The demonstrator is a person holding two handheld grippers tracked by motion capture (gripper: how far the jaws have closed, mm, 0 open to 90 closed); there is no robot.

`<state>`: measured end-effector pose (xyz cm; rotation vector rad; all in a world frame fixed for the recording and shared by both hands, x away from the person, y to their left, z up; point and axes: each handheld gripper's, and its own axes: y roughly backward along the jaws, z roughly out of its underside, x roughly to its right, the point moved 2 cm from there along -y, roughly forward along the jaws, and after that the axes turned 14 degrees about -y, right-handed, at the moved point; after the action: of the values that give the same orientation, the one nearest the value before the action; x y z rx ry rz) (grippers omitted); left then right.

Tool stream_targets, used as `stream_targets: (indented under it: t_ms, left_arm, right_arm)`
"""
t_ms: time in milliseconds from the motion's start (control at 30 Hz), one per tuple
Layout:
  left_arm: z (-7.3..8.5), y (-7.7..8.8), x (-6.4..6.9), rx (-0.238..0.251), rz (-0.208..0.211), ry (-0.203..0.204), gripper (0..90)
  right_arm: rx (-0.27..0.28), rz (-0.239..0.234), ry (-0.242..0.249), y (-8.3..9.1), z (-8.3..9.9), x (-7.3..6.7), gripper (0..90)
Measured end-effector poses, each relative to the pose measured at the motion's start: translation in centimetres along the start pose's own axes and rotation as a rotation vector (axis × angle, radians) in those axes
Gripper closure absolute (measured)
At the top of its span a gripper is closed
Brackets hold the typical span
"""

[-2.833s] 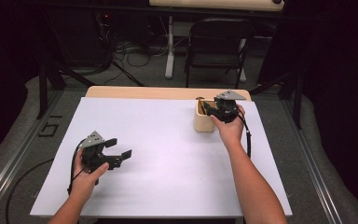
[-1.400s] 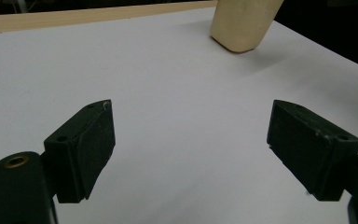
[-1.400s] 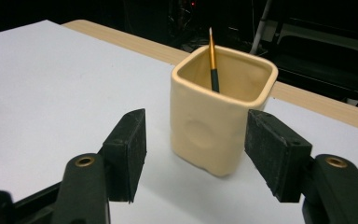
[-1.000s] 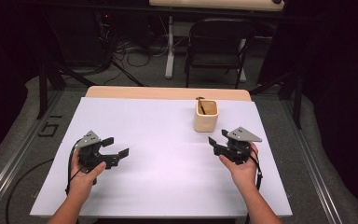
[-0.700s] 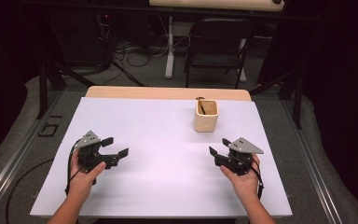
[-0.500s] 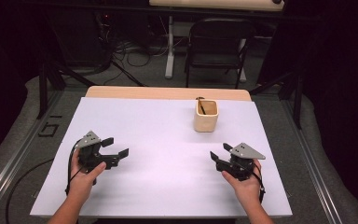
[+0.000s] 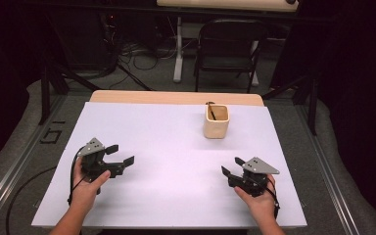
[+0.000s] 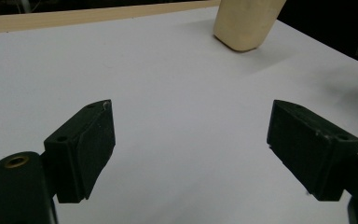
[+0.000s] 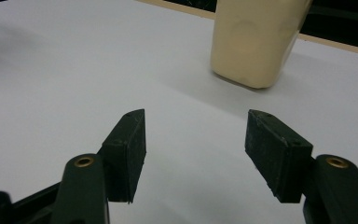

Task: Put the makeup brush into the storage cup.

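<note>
White table (image 7: 176, 147), dark room behind; both my claws sat empty at the near edge, cup up at the far right.

My left gripper (image 7: 120, 155) rested near-left, jaws spread wide, nothing between them. My right gripper (image 7: 227, 171) sat near-right, jaws parted too, clear of everything, aimed toward the beige cup (image 7: 216, 122). Cup stood upright, well apart from both claws, with a dark stick-like item (image 7: 211, 111) leaning inside; couldn't tell what it was. Looked like a rest pose to me. To do it well: keep the jaws off the sheet, hands level, and don't nudge the cup.
</note>
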<state>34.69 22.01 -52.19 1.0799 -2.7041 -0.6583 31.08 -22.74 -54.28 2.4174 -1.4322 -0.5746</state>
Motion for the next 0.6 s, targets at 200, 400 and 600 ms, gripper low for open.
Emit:
stream_targets:
  t_ms: [200, 400, 600]
  left_arm:
    - [0.09, -0.10, -0.09, -0.001, 0.001, 0.002, 15.6]
    - [0.22, -0.16, -0.30, -0.007, 0.000, 0.004, 15.6]
    - [0.30, -0.18, -0.47, -0.008, -0.002, 0.013, 15.6]
  right_arm:
    - [0.001, -0.012, 0.001, -0.21, 0.30, -0.03, 38.5]
    - [-0.009, -0.006, 0.001, -0.43, 0.59, 0.20, 38.5]
    - [-0.026, 0.007, -0.011, -0.67, 0.91, 0.58, 38.5]
